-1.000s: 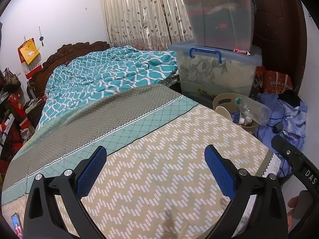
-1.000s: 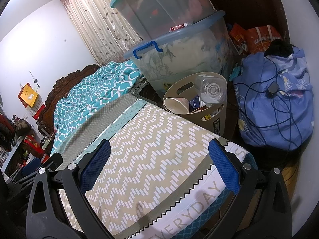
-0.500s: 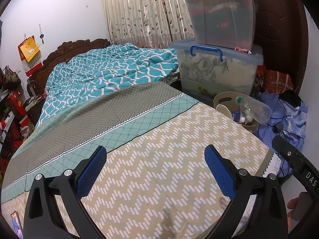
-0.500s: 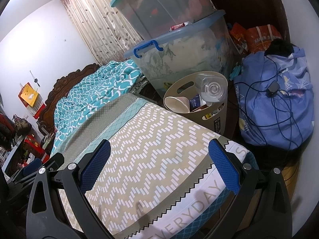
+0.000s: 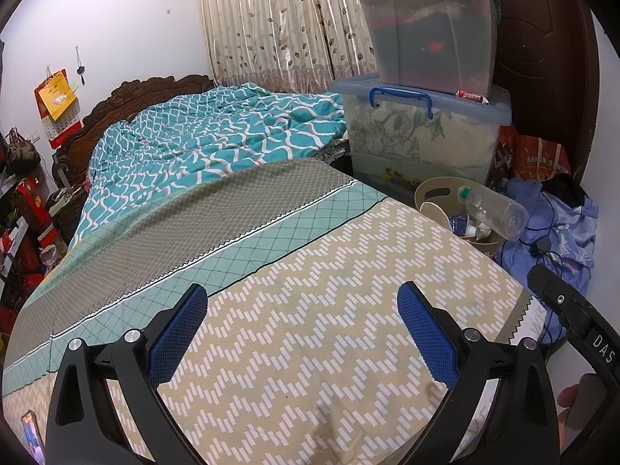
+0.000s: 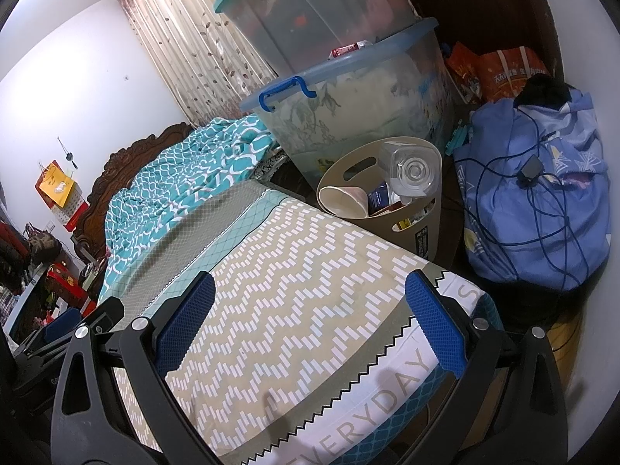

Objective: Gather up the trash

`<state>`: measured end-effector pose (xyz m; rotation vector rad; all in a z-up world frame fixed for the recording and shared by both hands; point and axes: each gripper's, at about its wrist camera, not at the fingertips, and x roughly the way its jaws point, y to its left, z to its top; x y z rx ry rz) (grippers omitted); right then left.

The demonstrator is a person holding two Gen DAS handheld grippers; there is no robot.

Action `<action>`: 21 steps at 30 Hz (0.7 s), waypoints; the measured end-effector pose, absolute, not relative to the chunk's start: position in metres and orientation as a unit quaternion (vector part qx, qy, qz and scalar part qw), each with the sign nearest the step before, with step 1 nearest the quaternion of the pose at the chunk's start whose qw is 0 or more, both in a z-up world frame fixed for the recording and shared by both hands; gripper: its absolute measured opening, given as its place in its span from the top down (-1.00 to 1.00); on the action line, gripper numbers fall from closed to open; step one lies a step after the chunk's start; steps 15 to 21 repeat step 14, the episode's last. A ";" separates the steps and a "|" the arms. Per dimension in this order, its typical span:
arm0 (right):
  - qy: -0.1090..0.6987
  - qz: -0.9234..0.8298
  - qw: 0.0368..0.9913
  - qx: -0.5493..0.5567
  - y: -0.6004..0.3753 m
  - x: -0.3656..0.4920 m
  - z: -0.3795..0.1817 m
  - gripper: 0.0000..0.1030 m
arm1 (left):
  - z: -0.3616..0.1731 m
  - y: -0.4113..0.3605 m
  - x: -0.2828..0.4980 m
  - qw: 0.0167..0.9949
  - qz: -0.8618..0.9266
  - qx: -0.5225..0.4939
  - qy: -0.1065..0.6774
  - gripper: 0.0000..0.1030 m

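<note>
A beige trash basket (image 6: 422,217) stands on the floor beside the bed's corner; it also shows in the left wrist view (image 5: 434,190). In it lie a clear plastic bottle (image 6: 410,168) (image 5: 494,209), a paper cup (image 6: 345,201) and small cartons. My left gripper (image 5: 302,329) is open and empty above the zigzag bedsheet (image 5: 310,310). My right gripper (image 6: 310,321) is open and empty over the bed's corner, short of the basket.
Two stacked clear storage bins (image 6: 348,89) stand behind the basket. A blue bundle with a cable (image 6: 542,201) lies right of it, orange bags (image 6: 503,73) behind. A teal quilt (image 5: 201,143) covers the bed's far half. A phone (image 5: 31,438) lies at the near left.
The left wrist view has shifted slightly, so the bed looks a little lower and further. The right gripper is nearly still. Both grippers stay open.
</note>
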<state>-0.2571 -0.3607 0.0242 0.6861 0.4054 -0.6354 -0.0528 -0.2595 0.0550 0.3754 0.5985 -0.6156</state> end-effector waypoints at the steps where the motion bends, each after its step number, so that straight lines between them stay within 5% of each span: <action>1: 0.194 -0.304 0.873 0.328 -0.360 -0.257 0.024 -0.89 | 0.055 -0.259 -0.052 0.891 -0.299 0.180 0.289 -0.84; 21: 0.190 -0.309 0.872 0.329 -0.363 -0.260 0.024 -0.89 | 0.055 -0.257 -0.053 0.882 -0.322 0.173 0.297 -0.84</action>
